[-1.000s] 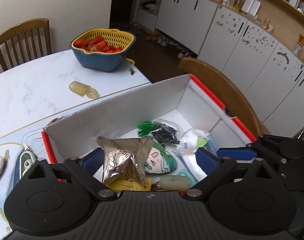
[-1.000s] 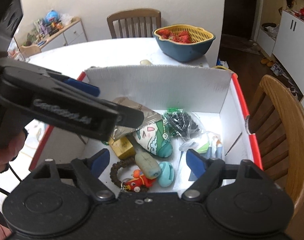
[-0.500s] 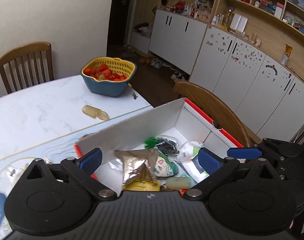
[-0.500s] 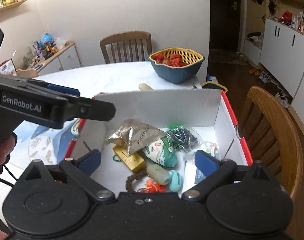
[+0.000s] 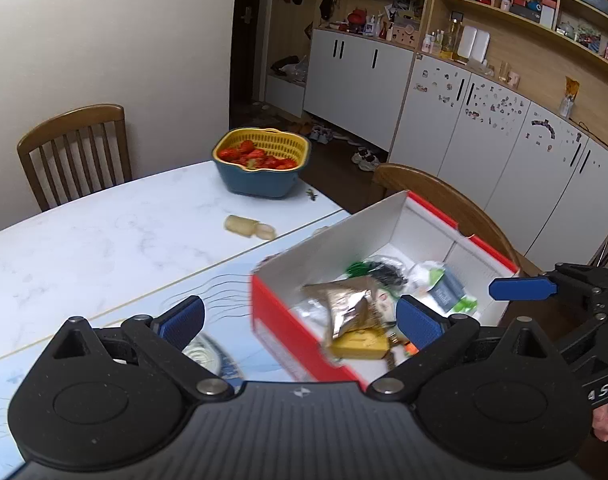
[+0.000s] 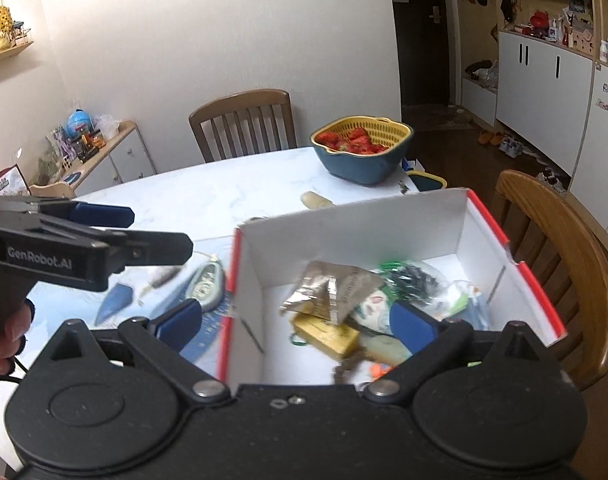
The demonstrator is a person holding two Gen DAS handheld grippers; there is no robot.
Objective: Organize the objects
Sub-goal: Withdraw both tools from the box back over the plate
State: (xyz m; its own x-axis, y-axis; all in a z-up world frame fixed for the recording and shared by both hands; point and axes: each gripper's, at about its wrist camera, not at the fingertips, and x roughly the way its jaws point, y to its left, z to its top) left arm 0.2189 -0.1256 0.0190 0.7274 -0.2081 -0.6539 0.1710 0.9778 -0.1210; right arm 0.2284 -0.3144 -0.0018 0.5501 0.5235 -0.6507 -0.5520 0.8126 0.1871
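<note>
The counter (image 5: 104, 248) carries a white cardboard box with red outer walls (image 6: 516, 268), set at its near corner beside a wooden chair (image 6: 560, 248). Behind it a blue-and-yellow strainer basket of strawberries (image 5: 262, 164) is seen, and a small pale bottle (image 5: 248, 227) lies on its side between basket and box. Inside the box a crumpled foil snack bag (image 6: 336, 288) rests on top of a yellow bar-shaped pack (image 6: 328, 334), a bag of dark and green clips (image 6: 412, 274) and other small items — blur hides their details. Left of the box, on a blue mat, a correction-tape dispenser (image 6: 206, 288) is left out.

The left hand-held gripper (image 5: 300, 318) is spread wide and carries nothing; the right hand-held gripper (image 6: 296, 320) is likewise released and empty.

The next loose piece is probably to be collected. The dispenser would best be approached from above, straddled across its narrow width — and lifted clear of the box wall before release.
</note>
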